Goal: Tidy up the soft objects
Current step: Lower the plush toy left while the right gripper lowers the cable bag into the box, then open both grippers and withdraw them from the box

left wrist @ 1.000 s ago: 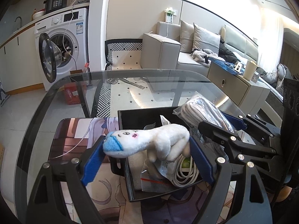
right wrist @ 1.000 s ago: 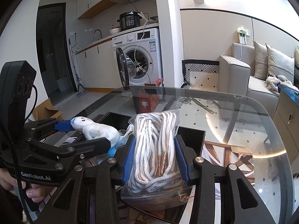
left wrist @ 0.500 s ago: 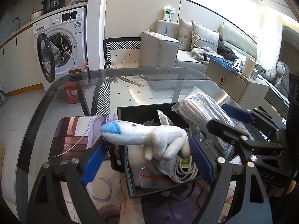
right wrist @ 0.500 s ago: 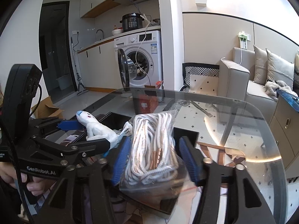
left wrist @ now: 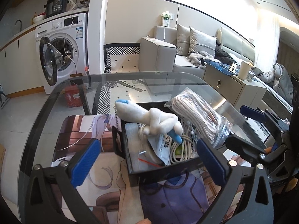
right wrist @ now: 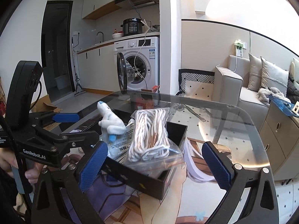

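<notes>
A white plush toy with blue tips [left wrist: 149,119] lies on top of the contents of a black box [left wrist: 160,173]; it also shows in the right wrist view [right wrist: 110,123]. A clear bag of white rope [left wrist: 198,119] leans in the box's right side, seen too in the right wrist view [right wrist: 151,140]. My left gripper [left wrist: 147,160] is open and empty, just in front of the box. My right gripper [right wrist: 155,168] is open and empty, with the bag of rope just ahead of its blue pads.
The box stands on a printed mat [left wrist: 168,201] on a round glass table [left wrist: 168,78]. Cables and packets fill the box. A washing machine [left wrist: 63,50] and a sofa [left wrist: 168,54] stand beyond the table. A cabinet [left wrist: 231,89] is at right.
Both grippers opened and drew back. The plush toy dropped from the left gripper onto the box's contents, and the bag of rope was let go into the box.
</notes>
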Motion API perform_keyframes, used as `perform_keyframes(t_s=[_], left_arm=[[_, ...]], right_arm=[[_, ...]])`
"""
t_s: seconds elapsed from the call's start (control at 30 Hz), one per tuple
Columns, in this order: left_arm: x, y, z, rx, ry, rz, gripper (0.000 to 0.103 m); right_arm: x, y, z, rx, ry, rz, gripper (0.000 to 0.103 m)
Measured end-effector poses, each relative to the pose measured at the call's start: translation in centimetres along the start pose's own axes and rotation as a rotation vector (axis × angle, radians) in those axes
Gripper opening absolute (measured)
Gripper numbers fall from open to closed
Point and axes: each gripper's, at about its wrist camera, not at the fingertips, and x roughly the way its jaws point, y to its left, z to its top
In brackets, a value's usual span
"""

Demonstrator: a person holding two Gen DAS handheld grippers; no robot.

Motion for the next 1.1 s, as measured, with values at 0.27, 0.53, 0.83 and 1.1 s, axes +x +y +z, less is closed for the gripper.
perform_keyframes(t_s=[0.27, 0.53, 0.83, 1.1], left_arm=[[-1.7, -0.2, -1.6, 0.004, -0.035, 0.042, 0.103], [-2.3, -1.1, -3.3, 0.032, -0.059, 0.085, 0.103], [-1.8, -1.0, -3.9, 0.008, -0.088, 0.108, 0.103], [-1.3, -1.0, -4.5, 0.002, -0.092, 0.117, 0.103]], right_arm=[[-1.2, 0.6, -0.8, 0.004, -0.024, -0.002, 0.103], [-1.5, 1.0, -2.0, 0.016, -0.025, 0.005, 0.103], [-1.6, 1.0, -2.4, 0.015, -0.041, 0.007, 0.103], [-1.8, 1.1, -2.5, 0.014, -0.055, 0.008, 0.103]])
